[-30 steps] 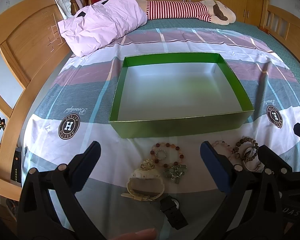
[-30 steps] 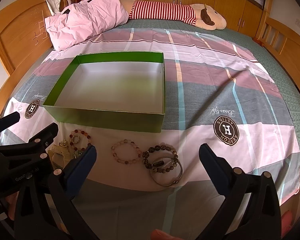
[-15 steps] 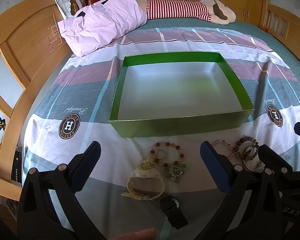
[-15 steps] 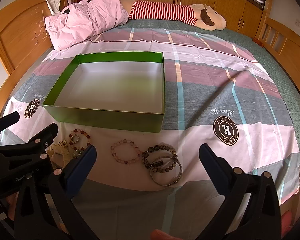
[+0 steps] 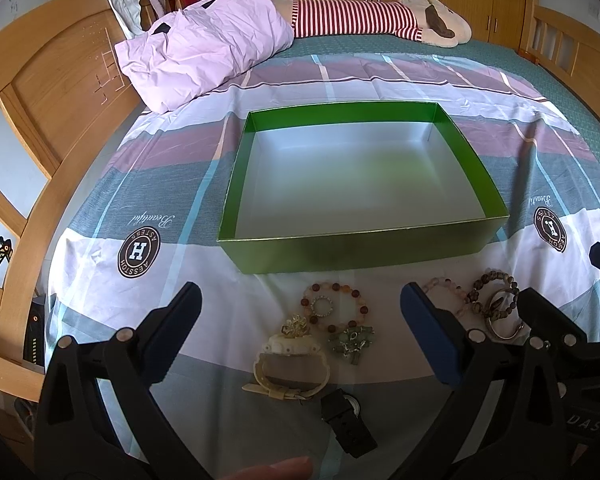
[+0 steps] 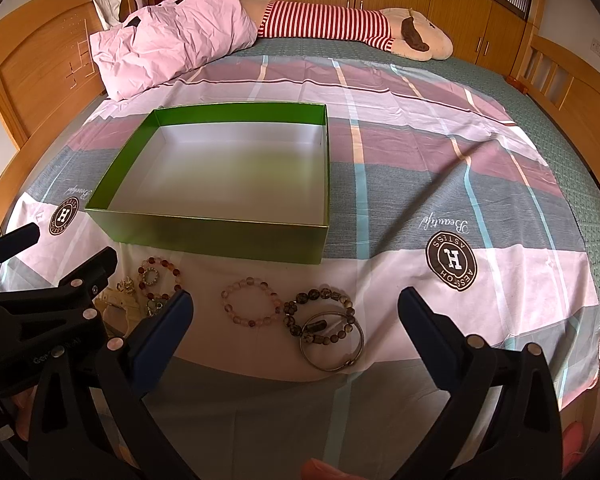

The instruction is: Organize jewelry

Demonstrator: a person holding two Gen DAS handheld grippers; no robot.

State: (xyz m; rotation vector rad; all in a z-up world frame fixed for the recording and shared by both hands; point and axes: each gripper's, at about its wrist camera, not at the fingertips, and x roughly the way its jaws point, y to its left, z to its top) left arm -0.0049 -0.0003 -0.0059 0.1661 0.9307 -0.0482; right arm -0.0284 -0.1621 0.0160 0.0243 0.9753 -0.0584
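I hold my left gripper [image 5: 300, 336] low over the near edge of the bed, and its two black fingers with blue pads are spread wide with nothing between them. My right gripper [image 6: 292, 332] is the same, wide apart and holding nothing.

The green box [image 5: 352, 254] sits on the sheet [image 5: 160, 168] just past the jewelry. It is a shiny card box, flat and square-cornered, with a smooth silver floor.

The jewelry lies in a row in front of the box. Under my left gripper I see a round bead bracelet [image 5: 334, 307] in red and orange with a small sparkly ring [image 5: 322, 305] inside it. Near it are a lumpy green charm [image 5: 351, 341], a small gold flower piece [image 5: 295, 327], a cream watch [image 5: 290, 368] with a bumpy band, and a black watch [image 5: 346, 424].

Under my right gripper are a pale pink bead bracelet [image 6: 250, 307], a dark stone bead bracelet [image 6: 320, 314], and a thin smooth metal bangle [image 6: 332, 343] that touches the dark beads.

A soft, wrinkled pink pillow [image 6: 168, 36] lies far back.
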